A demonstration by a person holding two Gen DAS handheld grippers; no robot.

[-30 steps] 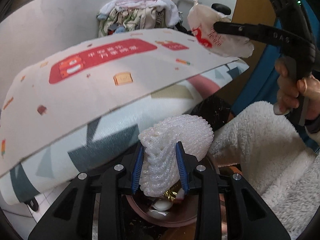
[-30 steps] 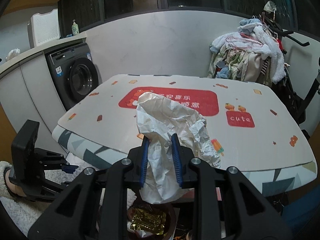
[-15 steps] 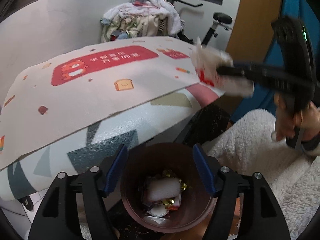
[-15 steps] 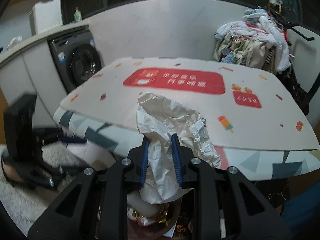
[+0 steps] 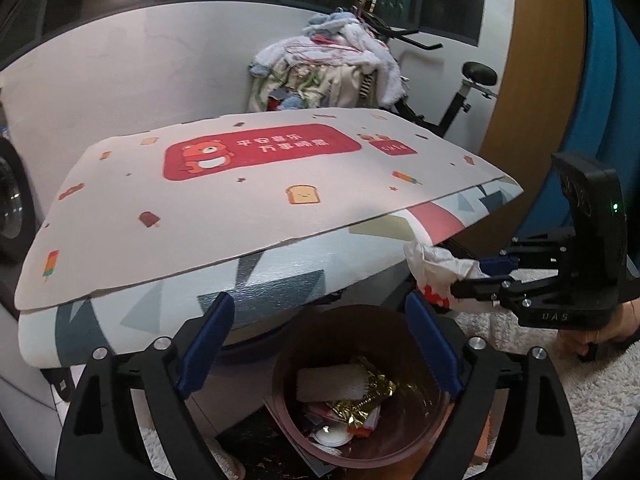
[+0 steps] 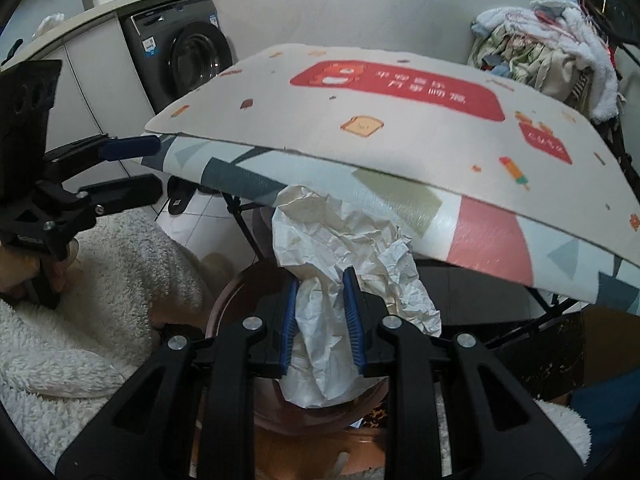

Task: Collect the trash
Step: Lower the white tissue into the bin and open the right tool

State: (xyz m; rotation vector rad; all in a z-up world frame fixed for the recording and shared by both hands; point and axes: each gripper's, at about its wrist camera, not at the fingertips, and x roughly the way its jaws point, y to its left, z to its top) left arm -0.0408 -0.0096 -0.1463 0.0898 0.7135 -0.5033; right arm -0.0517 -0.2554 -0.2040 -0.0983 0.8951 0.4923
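A brown trash bin [image 5: 404,446] stands on the floor under the table edge. It holds a white foam net [image 5: 332,378], gold foil [image 5: 360,404] and small scraps. My left gripper [image 5: 320,344] is open and empty just above the bin, which shows between its fingers. My right gripper [image 6: 320,312] is shut on a crumpled white paper wrapper [image 6: 340,256] and holds it over the bin's rim [image 6: 224,300]. The right gripper also shows in the left wrist view [image 5: 480,276], with the wrapper [image 5: 436,268] above the bin's right side.
A low table with a cartoon-print mat [image 5: 256,184] overhangs the bin. A white fluffy rug [image 6: 100,300] covers the floor at the sides. A washing machine [image 6: 188,60] stands at the back left; a clothes pile [image 5: 328,72] and exercise bike [image 5: 468,92] at the back.
My left gripper opened and dropped the foam net into the bin. My right gripper came down from table height with the wrapper to just over the bin.
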